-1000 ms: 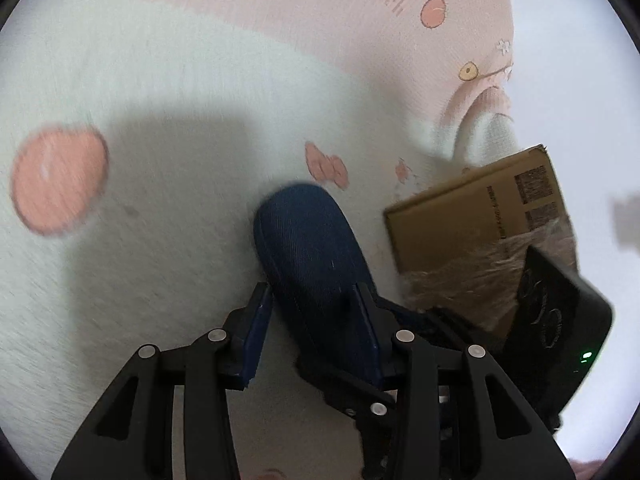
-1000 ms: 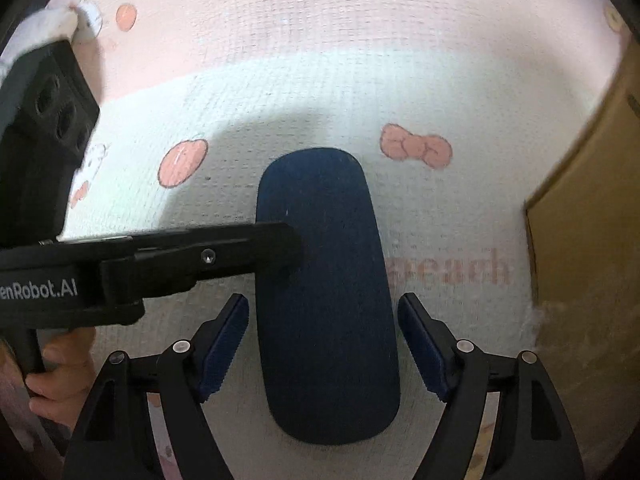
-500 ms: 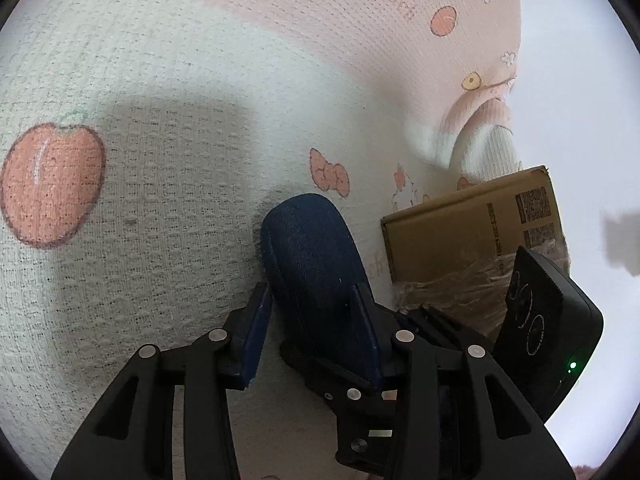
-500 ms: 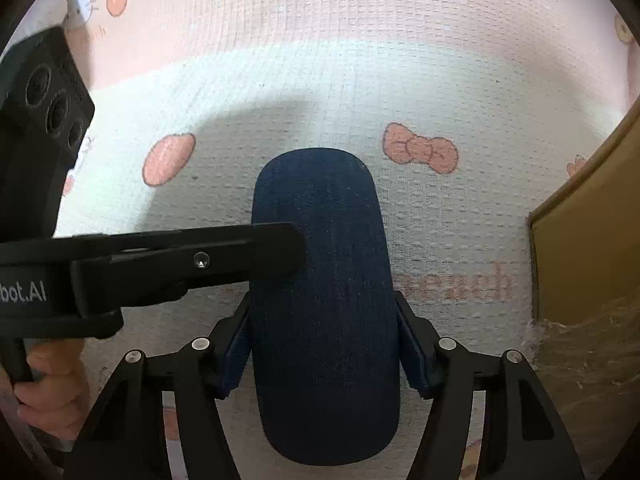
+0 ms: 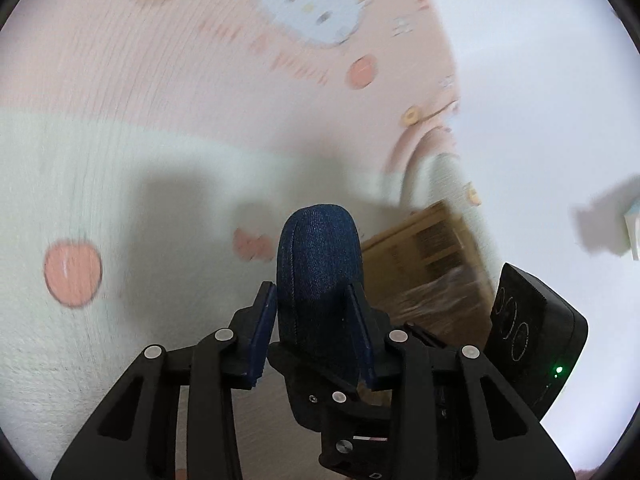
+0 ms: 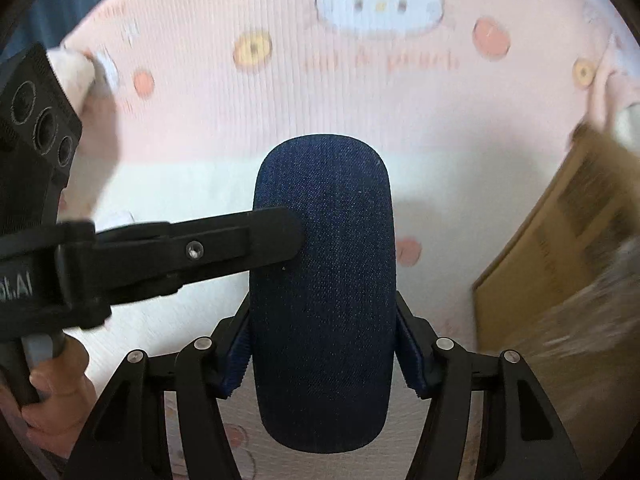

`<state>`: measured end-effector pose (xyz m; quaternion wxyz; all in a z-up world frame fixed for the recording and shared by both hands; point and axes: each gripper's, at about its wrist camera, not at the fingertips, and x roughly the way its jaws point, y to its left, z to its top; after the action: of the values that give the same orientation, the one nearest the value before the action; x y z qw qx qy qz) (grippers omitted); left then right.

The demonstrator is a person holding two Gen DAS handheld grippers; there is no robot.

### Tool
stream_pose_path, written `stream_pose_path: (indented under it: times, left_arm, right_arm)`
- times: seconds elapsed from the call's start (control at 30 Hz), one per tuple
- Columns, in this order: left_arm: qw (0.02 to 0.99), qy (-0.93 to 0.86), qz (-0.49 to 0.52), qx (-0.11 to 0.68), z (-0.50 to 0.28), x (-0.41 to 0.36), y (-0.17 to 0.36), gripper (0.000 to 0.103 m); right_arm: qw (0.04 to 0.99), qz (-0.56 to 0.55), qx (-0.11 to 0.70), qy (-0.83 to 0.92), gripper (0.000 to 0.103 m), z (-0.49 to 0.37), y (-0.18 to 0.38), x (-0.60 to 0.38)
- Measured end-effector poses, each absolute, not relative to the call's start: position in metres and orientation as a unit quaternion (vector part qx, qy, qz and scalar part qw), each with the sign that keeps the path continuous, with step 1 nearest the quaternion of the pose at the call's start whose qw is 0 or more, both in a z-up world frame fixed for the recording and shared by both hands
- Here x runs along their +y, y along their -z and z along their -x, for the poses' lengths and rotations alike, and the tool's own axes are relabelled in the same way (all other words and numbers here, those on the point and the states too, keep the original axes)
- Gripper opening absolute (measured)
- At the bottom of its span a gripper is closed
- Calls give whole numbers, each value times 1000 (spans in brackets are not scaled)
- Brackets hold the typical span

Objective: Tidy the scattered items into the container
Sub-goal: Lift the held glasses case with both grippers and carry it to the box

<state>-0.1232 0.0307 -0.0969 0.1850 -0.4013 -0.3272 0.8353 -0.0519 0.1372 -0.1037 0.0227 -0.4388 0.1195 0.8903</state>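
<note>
A dark blue denim oval case (image 6: 324, 280) hangs above the pink and white blanket (image 6: 440, 128), held from two sides. My right gripper (image 6: 322, 340) is shut on its long sides near the end closest to the right wrist camera. My left gripper (image 5: 310, 300) reaches in from the left, and its jaws are closing with the case (image 5: 320, 264) between them, the pads against its top and underside. One left finger (image 6: 276, 236) lies across the top of the case. A brown cardboard box (image 5: 432, 256) stands to the right of the case, also seen as the box (image 6: 560, 280) in the right wrist view.
Crinkled clear plastic (image 5: 444, 304) fills the open box. The blanket (image 5: 160, 120) spreads left and far, printed with a cartoon cat and peaches. A white wall (image 5: 540, 120) rises at the right. A person's hand (image 6: 56, 380) grips the left handle.
The right jaws closed onto the case's sides. Both grippers then rose with the case, so the blanket now lies farther below and more of its far pattern shows.
</note>
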Motion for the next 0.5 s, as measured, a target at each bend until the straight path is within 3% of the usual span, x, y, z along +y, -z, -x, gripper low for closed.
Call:
stream_pose_path:
  times: [0.23, 0.5]
  left_arm:
    - [208, -882, 344, -247, 107, 61, 27, 39]
    - [241, -888, 313, -235, 105, 85, -10, 39]
  right_arm:
    - [41, 396, 124, -909, 60, 36, 48, 137]
    - [73, 371, 108, -920, 60, 25, 9, 169]
